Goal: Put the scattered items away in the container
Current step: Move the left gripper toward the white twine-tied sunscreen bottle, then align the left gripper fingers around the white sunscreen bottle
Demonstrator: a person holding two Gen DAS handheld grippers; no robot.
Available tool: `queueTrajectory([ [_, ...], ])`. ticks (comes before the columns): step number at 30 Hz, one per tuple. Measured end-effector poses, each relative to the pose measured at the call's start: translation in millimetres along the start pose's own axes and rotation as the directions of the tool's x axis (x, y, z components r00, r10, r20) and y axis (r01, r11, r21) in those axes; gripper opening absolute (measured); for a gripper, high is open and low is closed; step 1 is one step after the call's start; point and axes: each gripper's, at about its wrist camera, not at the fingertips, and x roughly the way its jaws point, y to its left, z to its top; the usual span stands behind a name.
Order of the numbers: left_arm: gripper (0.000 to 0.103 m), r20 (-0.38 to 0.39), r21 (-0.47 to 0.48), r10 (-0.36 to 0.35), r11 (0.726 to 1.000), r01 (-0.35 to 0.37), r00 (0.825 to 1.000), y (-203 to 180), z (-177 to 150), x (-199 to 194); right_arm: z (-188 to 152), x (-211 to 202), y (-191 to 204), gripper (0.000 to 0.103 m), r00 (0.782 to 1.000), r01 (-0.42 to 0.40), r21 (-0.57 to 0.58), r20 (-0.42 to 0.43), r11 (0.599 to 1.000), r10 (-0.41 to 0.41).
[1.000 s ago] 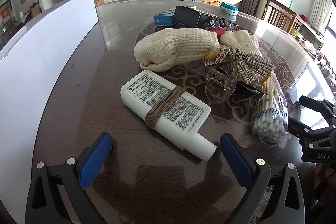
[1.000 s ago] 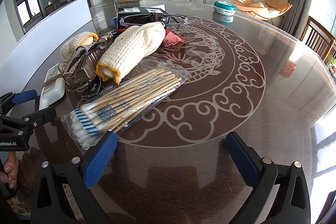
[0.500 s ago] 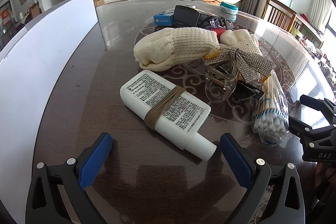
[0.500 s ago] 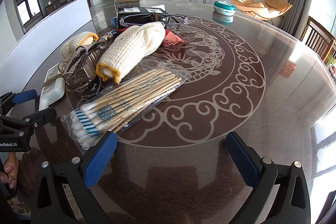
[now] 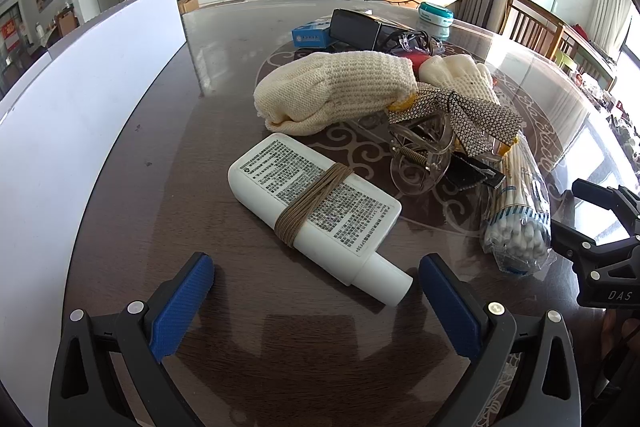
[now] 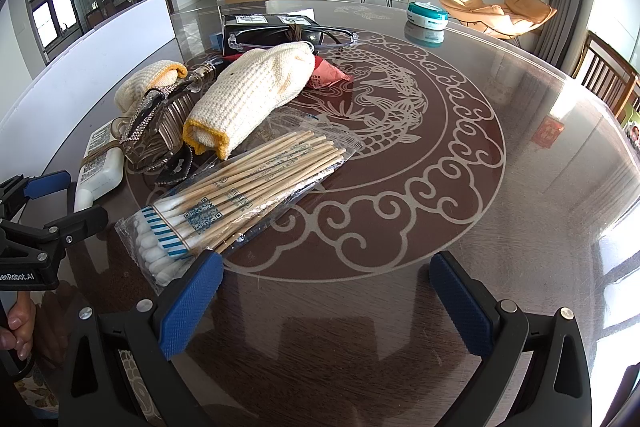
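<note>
Left tool (image 5: 316, 291) spread wide, low over the bench (image 5: 248, 347), gripping nothing. Just ahead between its blue pads (image 5: 182, 301), a white bottle (image 5: 316, 215) lying flat, cap end nearest, brown cord wound round its middle. Beyond that, a clear hair clip (image 5: 424, 163) with a sparkly bow (image 5: 468, 111), touching a cream knitted glove (image 5: 336, 91). To the right of the clip, a bag of cotton swabs (image 5: 516, 219), cotton tips nearest. Further off, a second glove (image 5: 460, 73), a black case (image 5: 356, 29) and a small blue box (image 5: 310, 35). Along the left, a white wall of the container (image 5: 80, 115), standing upright.

Right tool (image 6: 324, 287) likewise spread and empty, held above bare bench (image 6: 520, 187). Just ahead of its left pad (image 6: 188, 303), the swab bag (image 6: 240, 199), almost touching. Past it, the glove (image 6: 252, 95) resting over the bag's far end, the hair clip (image 6: 156, 131) to its left, then clear safety glasses (image 6: 288, 35) on the case. Far off to the right, a round teal tub (image 6: 426, 15). At the far left edge, the left tool (image 6: 44, 215) and a hand (image 6: 16, 327) gripping its handle.
</note>
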Motion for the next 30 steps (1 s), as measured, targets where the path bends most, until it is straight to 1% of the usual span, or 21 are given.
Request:
queueTrajectory([
  [15,0.103,-0.005,0.018,0.011,1.000,-0.011,1.000,-2.1,0.0,1.2,-0.4,-0.5,0.2,0.103,1.000,0.000,0.000,0.000,1.000,0.000],
  [30,0.103,-0.011,0.024,0.004,1.000,-0.004,1.000,-1.8,0.4,1.0,-0.4,-0.5,0.4,0.103,1.000,0.001,-0.001,0.000,1.000,-0.001],
])
